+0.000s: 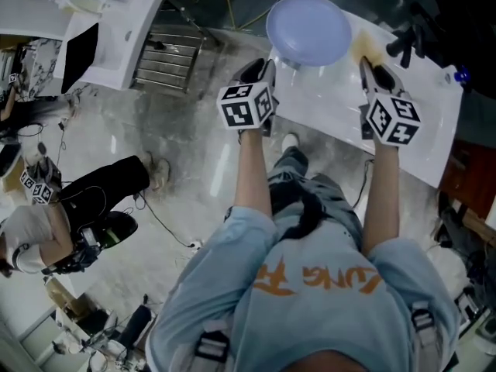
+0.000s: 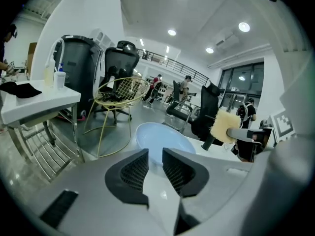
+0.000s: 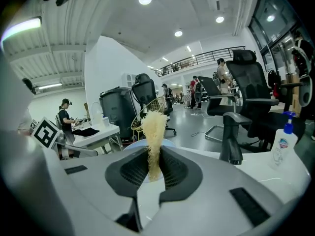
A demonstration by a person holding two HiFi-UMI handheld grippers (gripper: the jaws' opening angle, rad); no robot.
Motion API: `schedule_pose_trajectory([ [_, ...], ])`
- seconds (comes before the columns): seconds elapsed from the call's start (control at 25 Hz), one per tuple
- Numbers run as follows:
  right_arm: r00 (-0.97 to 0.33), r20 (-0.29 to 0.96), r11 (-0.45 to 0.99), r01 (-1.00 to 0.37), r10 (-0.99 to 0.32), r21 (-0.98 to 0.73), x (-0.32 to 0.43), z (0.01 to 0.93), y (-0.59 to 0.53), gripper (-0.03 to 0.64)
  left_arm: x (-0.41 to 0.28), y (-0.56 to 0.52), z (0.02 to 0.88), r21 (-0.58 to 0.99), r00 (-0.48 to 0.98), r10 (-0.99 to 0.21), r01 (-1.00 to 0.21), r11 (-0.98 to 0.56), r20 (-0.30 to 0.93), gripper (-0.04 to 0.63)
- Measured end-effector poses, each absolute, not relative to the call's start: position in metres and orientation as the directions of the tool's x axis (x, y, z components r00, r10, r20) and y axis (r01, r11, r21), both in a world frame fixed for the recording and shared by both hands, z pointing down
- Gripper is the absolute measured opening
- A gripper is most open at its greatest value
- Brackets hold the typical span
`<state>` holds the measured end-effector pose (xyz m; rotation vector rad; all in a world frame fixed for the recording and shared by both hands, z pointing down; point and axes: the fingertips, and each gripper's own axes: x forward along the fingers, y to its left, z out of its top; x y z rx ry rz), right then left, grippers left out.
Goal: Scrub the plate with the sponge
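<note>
Scrubbing not started, as far as I can judge. The plate [image 1: 308,29] is pale blue and sits on the far edge of the white table [image 1: 341,111], centred between my two grippers, with no suds or wet streaks that I can make out.

The right gripper [image 3: 154,154] is clenched on the sponge [image 3: 153,132]. The yellow, fibrous pad is pinched upright between the pads and sticks up well past the tips. In the head view the sponge [image 1: 363,50] is just right of the plate's right rim. In the left gripper view there is a gap between sponge [image 2: 225,127] and plate [image 2: 162,140], so I read near but not touching.

The left gripper [image 2: 154,154] has its jaws parted a little with nothing between them. The plate shows through the gap, just beyond the tips, not gripped. In the head view the left gripper [image 1: 260,67] is at the plate's near-left rim and the right gripper [image 1: 367,67] at its near-right.

Done: sponge picked up, both tools brought to the plate.
Left: steady the plate with the left, I'd guess, put the sponge on its face and scrub.

A soap bottle [image 3: 282,149] stands at the far right, untouched.
</note>
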<state>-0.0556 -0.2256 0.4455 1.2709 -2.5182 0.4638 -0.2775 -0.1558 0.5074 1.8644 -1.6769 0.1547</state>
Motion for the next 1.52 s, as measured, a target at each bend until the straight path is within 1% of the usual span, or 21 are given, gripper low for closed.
schedule_pose_trajectory([
  [0.2, -0.547, 0.404, 0.544, -0.828, -0.733, -0.134, -0.065, 0.449, -0.238, 0.051, -0.295, -0.183, 0.520, 0.423, 0.244, -0.844, -0.906, -0.022, 0.478, 0.119],
  [0.4, -0.508, 0.415, 0.505, -0.854, -0.755, -0.128, -0.064, 0.454, -0.255, 0.049, -0.304, -0.210, 0.537, 0.504, 0.338, -0.808, -0.862, -0.060, 0.482, 0.184],
  [0.6, -0.471, 0.437, 0.471, -0.875, -0.767, -0.116, -0.056, 0.462, -0.266, 0.049, -0.307, -0.233, 0.551, 0.549, 0.377, -0.787, -0.834, -0.060, 0.487, 0.204],
  [0.72, -0.458, 0.443, 0.462, -0.880, -0.770, -0.108, -0.056, 0.464, -0.274, 0.049, -0.309, -0.244, 0.560, 0.550, 0.403, -0.758, -0.832, -0.070, 0.513, 0.209],
  [1.0, -0.386, 0.448, 0.404, -0.913, -0.807, -0.058, -0.041, 0.456, -0.296, 0.049, -0.308, -0.264, 0.589, 0.616, 0.482, -0.677, -0.786, -0.054, 0.555, 0.209],
  [1.12, -0.355, 0.447, 0.383, -0.923, -0.821, -0.031, -0.034, 0.451, -0.302, 0.049, -0.307, -0.272, 0.596, 0.641, 0.494, -0.664, -0.767, -0.030, 0.561, 0.204],
  [1.2, -0.348, 0.452, 0.378, -0.925, -0.822, -0.024, -0.036, 0.453, -0.304, 0.049, -0.307, -0.274, 0.602, 0.662, 0.514, -0.643, -0.750, -0.014, 0.568, 0.189],
  [1.24, -0.346, 0.454, 0.378, -0.926, -0.821, -0.022, -0.038, 0.454, -0.306, 0.049, -0.307, -0.276, 0.604, 0.676, 0.526, -0.635, -0.737, -0.008, 0.565, 0.177],
  [1.32, -0.342, 0.456, 0.377, -0.926, -0.822, -0.015, -0.040, 0.455, -0.312, 0.049, -0.308, -0.284, 0.605, 0.706, 0.544, -0.634, -0.708, 0.005, 0.550, 0.102],
  [1.36, -0.339, 0.456, 0.376, -0.927, -0.823, -0.012, -0.040, 0.455, -0.313, 0.049, -0.307, -0.287, 0.606, 0.712, 0.544, -0.635, -0.702, 0.014, 0.549, 0.081],
  [1.52, -0.342, 0.447, 0.381, -0.924, -0.826, -0.003, -0.039, 0.448, -0.310, 0.049, -0.306, -0.286, 0.605, 0.705, 0.525, -0.626, -0.707, 0.057, 0.577, 0.065],
])
